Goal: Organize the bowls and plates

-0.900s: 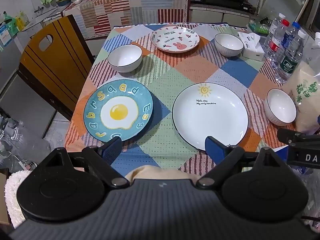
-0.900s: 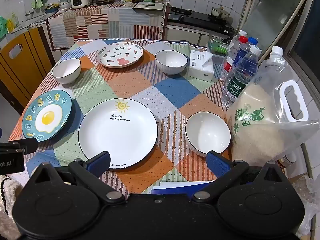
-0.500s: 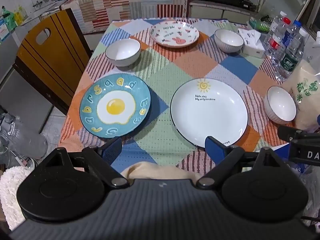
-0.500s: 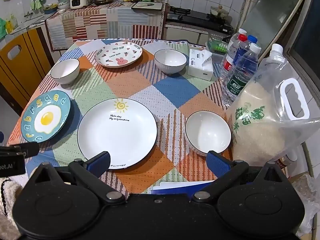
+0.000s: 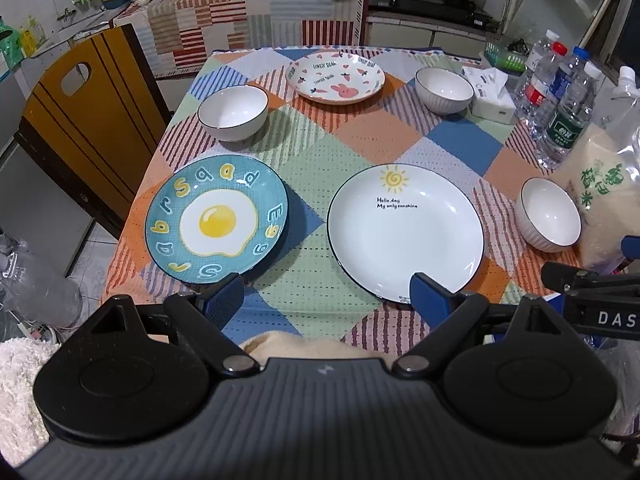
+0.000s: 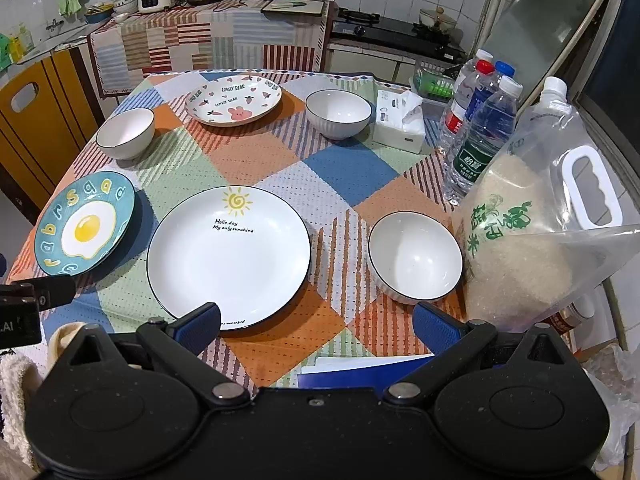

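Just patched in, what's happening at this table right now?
Nothing is picked up yet. The left tool and right tool both hang open over the near edge of the table, holding nothing. Three plates lie apart: the egg plate, the sun plate and the bunny plate. Three white bowls are also separate: one beside the rice bag, one by the tissue box, one at far left. No stacking has begun.
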